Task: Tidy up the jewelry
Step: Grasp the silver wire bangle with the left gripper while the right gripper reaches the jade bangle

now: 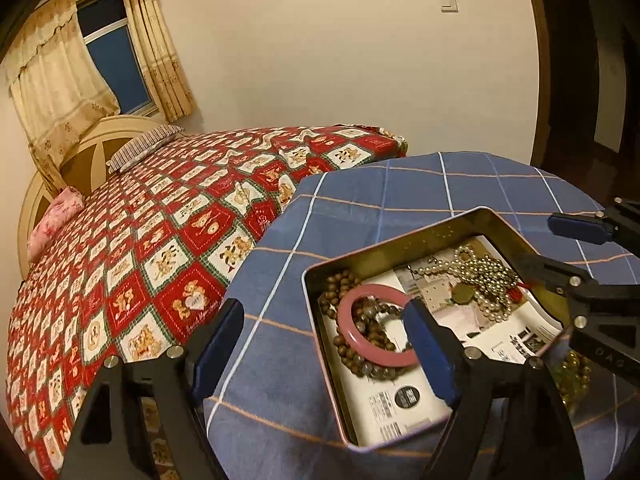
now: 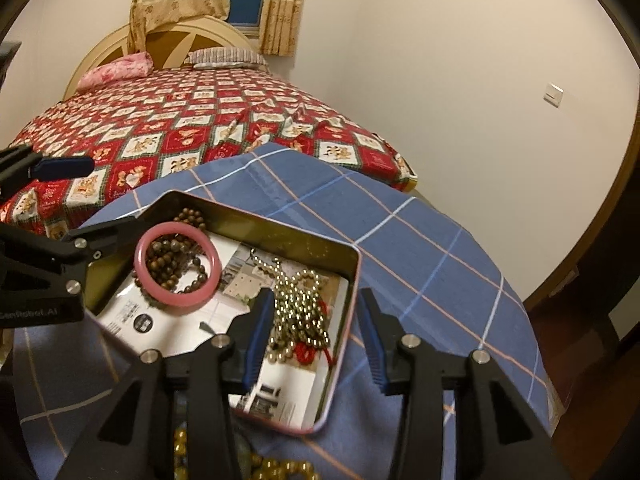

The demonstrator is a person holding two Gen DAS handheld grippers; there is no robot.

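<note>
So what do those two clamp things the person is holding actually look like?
Each hand-held gripper, left and right, is a black frame of angular, triangular-cutout arms joined by silver round pins. The fingers carry long blue ribbed pads. Faint pale lettering is printed on the black bodies. No cables or sleeves show.

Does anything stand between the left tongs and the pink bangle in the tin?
Nothing covers the pink bangle; it lies on top of the brown beads. But the open left tongs straddle the left wall of the tin: one finger is outside, so that wall stands between it and the bangle.
</note>
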